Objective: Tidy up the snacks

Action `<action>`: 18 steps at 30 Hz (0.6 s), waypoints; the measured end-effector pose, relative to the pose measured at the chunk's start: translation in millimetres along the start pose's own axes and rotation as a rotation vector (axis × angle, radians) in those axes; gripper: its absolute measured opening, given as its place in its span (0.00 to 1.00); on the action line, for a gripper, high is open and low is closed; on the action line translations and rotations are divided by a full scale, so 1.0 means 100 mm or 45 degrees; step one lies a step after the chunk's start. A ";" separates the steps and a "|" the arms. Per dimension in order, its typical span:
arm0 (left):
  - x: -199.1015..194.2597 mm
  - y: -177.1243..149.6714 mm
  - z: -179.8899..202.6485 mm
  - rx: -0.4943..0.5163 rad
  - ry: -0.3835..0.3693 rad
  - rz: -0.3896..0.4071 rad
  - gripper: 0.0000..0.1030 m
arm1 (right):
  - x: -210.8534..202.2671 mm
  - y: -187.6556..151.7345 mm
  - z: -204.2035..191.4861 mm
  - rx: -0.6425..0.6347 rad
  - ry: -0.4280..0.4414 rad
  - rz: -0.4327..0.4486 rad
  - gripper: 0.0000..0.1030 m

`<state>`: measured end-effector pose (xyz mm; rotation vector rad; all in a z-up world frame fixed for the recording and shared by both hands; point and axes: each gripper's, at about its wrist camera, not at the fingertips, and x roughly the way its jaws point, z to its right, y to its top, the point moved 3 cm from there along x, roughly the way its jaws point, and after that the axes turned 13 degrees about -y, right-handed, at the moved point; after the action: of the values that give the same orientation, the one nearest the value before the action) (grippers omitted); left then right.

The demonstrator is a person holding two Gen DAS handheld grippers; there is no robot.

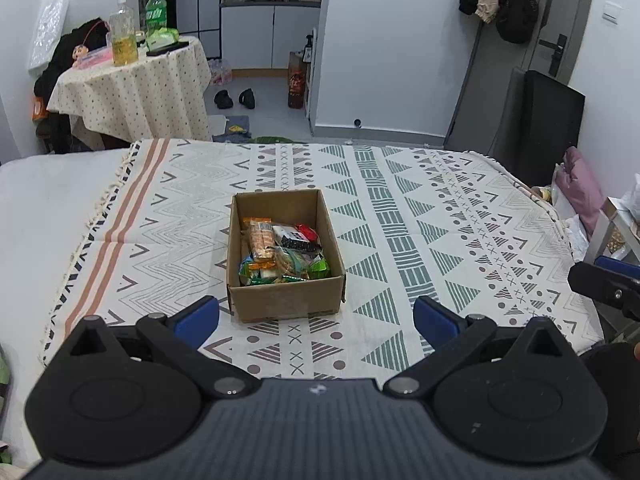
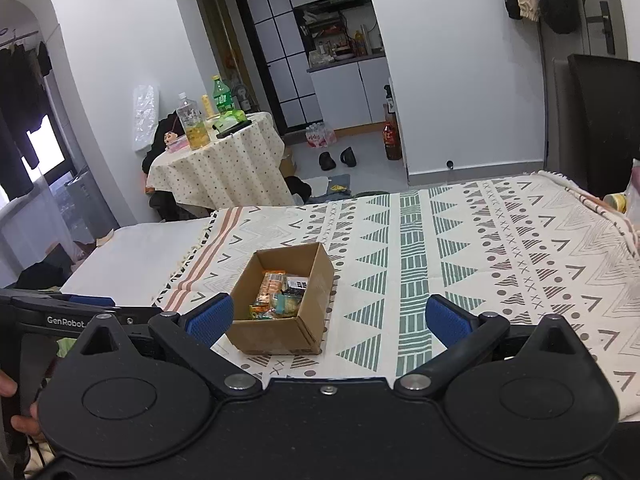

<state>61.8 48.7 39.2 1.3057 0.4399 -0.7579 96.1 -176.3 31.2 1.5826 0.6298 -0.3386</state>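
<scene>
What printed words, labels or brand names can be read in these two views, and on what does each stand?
"GenRobot": white letters on the black body of the left gripper, seen in the right wrist view.
Snack wrappers in the cardboard box: print too small and blurred to read.
Green bottle label on the round table: unreadable.
Red bottle on the floor: label unreadable.

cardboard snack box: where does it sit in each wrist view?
Left wrist: cardboard box at centre, just beyond and between the open fingers.
Right wrist: same box left of centre, by the left fingertip.
Shared landmark: round table with dotted cloth, upper left in both.
</scene>
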 end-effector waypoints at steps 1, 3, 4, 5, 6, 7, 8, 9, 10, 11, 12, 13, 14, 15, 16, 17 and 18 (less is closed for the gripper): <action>-0.03 -0.01 0.02 0.010 0.000 0.005 1.00 | -0.03 0.00 0.00 -0.002 -0.005 0.004 1.00; -0.10 -0.03 0.04 0.027 0.003 0.017 1.00 | -0.10 -0.01 0.00 -0.005 -0.015 0.011 1.00; -0.13 -0.04 0.06 0.035 0.000 0.022 1.00 | -0.13 -0.02 0.00 -0.004 -0.016 0.015 1.00; -0.15 -0.05 0.07 0.040 -0.004 0.024 1.00 | -0.17 -0.02 0.00 -0.002 -0.015 0.019 1.00; -0.18 -0.06 0.07 0.045 -0.009 0.025 1.00 | -0.21 -0.03 -0.01 -0.003 -0.015 0.024 1.00; -0.21 -0.08 0.09 0.051 -0.016 0.027 1.00 | -0.25 -0.04 -0.01 -0.007 -0.016 0.029 1.00; -0.24 -0.10 0.10 0.056 -0.020 0.031 1.00 | -0.27 -0.05 -0.02 -0.013 -0.017 0.032 1.00; -0.26 -0.12 0.11 0.061 -0.021 0.035 1.00 | -0.30 -0.06 -0.04 -0.020 -0.020 0.037 1.00; -0.29 -0.14 0.11 0.066 -0.022 0.039 1.00 | -0.33 -0.08 -0.05 -0.029 -0.021 0.042 1.00; -0.31 -0.17 0.12 0.072 -0.024 0.042 1.00 | -0.36 -0.09 -0.05 -0.035 -0.020 0.046 1.00; -0.33 -0.18 0.13 0.077 -0.026 0.043 1.00 | -0.38 -0.11 -0.06 -0.039 -0.020 0.050 1.00; -0.35 -0.20 0.13 0.085 -0.030 0.044 1.00 | -0.40 -0.13 -0.07 -0.043 -0.020 0.051 1.00; -0.36 -0.22 0.14 0.090 -0.031 0.043 1.00 | -0.42 -0.15 -0.08 -0.048 -0.021 0.050 1.00; -0.37 -0.24 0.14 0.089 -0.031 0.043 1.00 | -0.43 -0.17 -0.08 -0.054 -0.023 0.045 1.00; -0.38 -0.26 0.13 0.087 -0.032 0.043 1.00 | -0.44 -0.19 -0.09 -0.057 -0.028 0.040 1.00; -0.40 -0.27 0.13 0.086 -0.034 0.045 1.00 | -0.46 -0.21 -0.08 -0.056 -0.033 0.040 1.00; -0.43 -0.29 0.12 0.084 -0.035 0.048 1.00 | -0.48 -0.23 -0.08 -0.054 -0.036 0.043 1.00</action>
<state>10.4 45.4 51.1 1.3602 0.3697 -0.7631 43.3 -177.5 40.2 1.5436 0.5847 -0.3197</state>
